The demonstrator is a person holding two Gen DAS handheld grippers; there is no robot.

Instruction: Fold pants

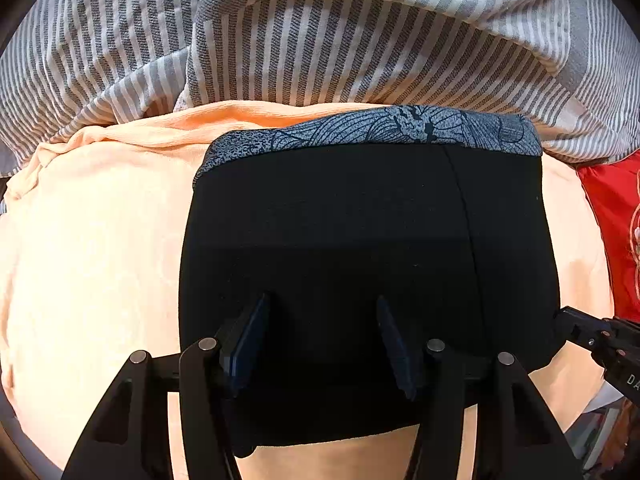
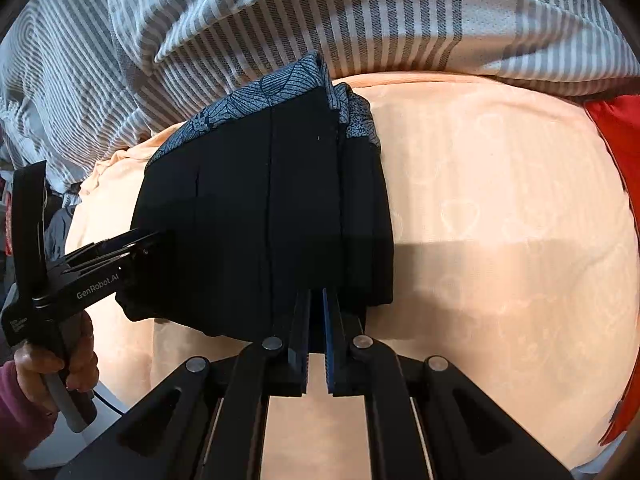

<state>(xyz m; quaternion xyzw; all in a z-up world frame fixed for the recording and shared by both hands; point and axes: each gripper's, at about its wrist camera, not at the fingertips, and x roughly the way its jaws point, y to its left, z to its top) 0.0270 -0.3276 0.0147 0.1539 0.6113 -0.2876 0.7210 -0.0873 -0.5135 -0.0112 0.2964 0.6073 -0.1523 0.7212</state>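
Note:
The black pants [image 1: 360,240] lie folded into a compact stack on the peach bedsheet [image 1: 92,240], with a blue patterned waistband [image 1: 400,126] at the far edge. My left gripper [image 1: 322,304] is open, its fingers resting over the near part of the stack. It shows from the side in the right wrist view [image 2: 160,240]. My right gripper [image 2: 316,296] is nearly shut at the near edge of the pants [image 2: 260,200]; whether cloth is pinched between its pads is hidden. Its tip shows in the left wrist view [image 1: 568,316] at the stack's right edge.
A grey and white striped blanket [image 1: 320,32] is bunched along the far side. A red cloth [image 1: 612,220] lies at the right. The peach sheet [image 2: 500,220] spreads to the right of the stack.

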